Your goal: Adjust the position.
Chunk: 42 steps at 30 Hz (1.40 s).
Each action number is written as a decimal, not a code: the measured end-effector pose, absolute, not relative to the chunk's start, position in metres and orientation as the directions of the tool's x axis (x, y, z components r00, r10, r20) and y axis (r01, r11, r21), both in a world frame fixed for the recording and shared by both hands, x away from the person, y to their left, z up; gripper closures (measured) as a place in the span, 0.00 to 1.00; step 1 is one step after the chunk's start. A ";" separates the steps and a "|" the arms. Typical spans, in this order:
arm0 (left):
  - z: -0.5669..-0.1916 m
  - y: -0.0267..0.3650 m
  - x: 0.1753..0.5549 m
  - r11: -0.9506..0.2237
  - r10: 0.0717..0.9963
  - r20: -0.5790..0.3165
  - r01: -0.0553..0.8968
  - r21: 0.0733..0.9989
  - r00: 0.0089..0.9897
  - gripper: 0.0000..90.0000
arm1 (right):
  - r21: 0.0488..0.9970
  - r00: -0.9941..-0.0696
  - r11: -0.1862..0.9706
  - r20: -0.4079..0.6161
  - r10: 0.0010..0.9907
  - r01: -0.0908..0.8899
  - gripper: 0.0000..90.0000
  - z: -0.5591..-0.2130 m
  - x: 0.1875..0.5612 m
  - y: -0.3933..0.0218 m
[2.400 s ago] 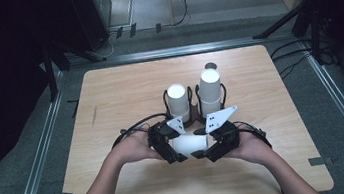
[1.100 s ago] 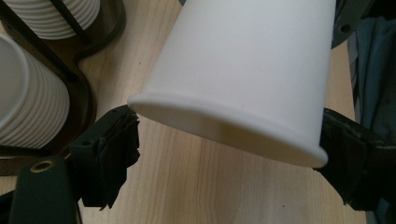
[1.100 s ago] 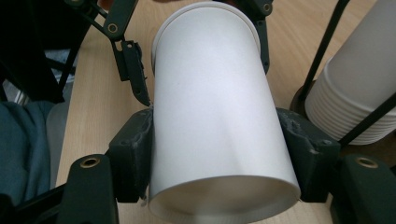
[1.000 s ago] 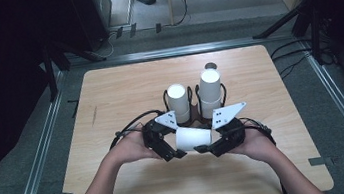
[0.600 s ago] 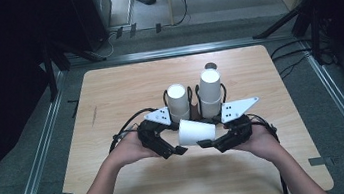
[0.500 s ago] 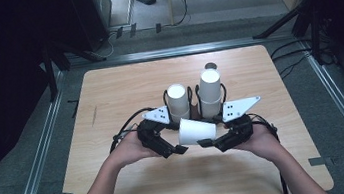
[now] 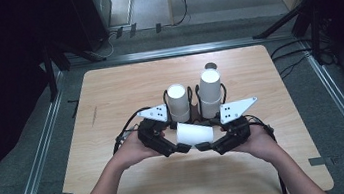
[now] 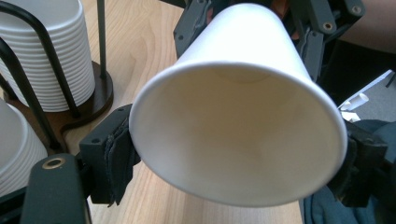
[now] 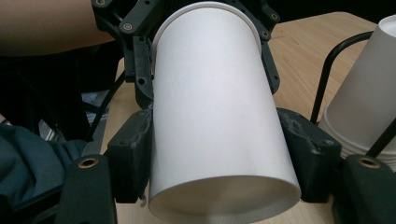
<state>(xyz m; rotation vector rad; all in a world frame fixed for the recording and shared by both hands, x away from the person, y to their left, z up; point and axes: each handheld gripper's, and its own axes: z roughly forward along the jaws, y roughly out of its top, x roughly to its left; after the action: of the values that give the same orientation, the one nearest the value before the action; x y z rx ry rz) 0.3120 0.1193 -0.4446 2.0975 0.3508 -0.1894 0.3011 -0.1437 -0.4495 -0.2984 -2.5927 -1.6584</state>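
While both hands rested low over the near half of the table [image 7: 108,85], I had a single white paper cup [image 7: 194,134] lying on its side in the air between my two claws, just in front of the two cup stacks. In the high view the left gripper [image 7: 183,148] met the cup's left end and the right gripper [image 7: 204,146] met its right end, the jaws of each pointing inward toward the other.

Seen from the left gripper view, the wide open mouth of the cup [image 8: 238,130] faced the camera. My left gripper [image 8: 238,172] had its jaws spread wide, one black pad against the rim on each side. Those jaws had just been easing inward a little with the cup's mouth between them, and the pads pressed on the rim, so I counted it as gripped.

Seen from the right gripper view, the closed base end of the cup [image 9: 219,126] lay nearest. My right gripper [image 9: 219,161] clamped the narrower body from both flanks, pads tight on the paper wall.

Behind the held cup stood the shorter stack of cups [image 7: 178,102] and the taller stack of cups [image 7: 210,91], each in a dark wire holder [image 7: 196,116] on the wood.
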 end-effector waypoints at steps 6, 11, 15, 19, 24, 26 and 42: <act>-0.443 0.121 0.311 -0.482 0.166 -0.268 0.315 0.818 0.949 0.23 | 0.895 -0.978 0.396 0.164 0.132 0.204 0.38 -0.450 0.302 -0.145; -0.443 0.122 0.311 -0.486 0.154 -0.269 0.310 0.817 0.951 0.26 | 0.895 -0.977 0.393 0.175 0.121 0.209 0.38 -0.450 0.303 -0.146; -0.443 0.122 0.311 -0.488 0.148 -0.271 0.309 0.816 0.951 0.27 | 0.895 -0.978 0.396 0.173 0.119 0.206 0.38 -0.450 0.303 -0.146; -0.444 0.122 0.311 -0.488 0.146 -0.268 0.305 0.818 0.952 0.28 | 0.892 -0.977 0.398 0.183 0.114 0.213 0.38 -0.450 0.304 -0.146; -0.444 0.123 0.311 -0.491 0.148 -0.259 0.298 0.818 0.954 0.28 | 0.889 -0.975 0.402 0.188 0.116 0.219 0.38 -0.451 0.304 -0.145; -0.443 0.123 0.311 -0.492 0.148 -0.253 0.294 0.820 0.956 0.28 | 0.890 -0.975 0.400 0.186 0.118 0.219 0.38 -0.451 0.304 -0.145; -0.439 0.133 0.314 -0.507 0.200 -0.251 0.319 0.801 0.947 0.28 | 0.865 -0.968 0.442 0.178 0.175 0.239 0.29 -0.455 0.305 -0.145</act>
<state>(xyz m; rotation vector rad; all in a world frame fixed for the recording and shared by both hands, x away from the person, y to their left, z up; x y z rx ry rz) 0.3143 0.1331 -0.4386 2.1183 0.3666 -0.1540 0.3046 -0.1445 -0.4554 -0.3753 -2.6142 -1.5833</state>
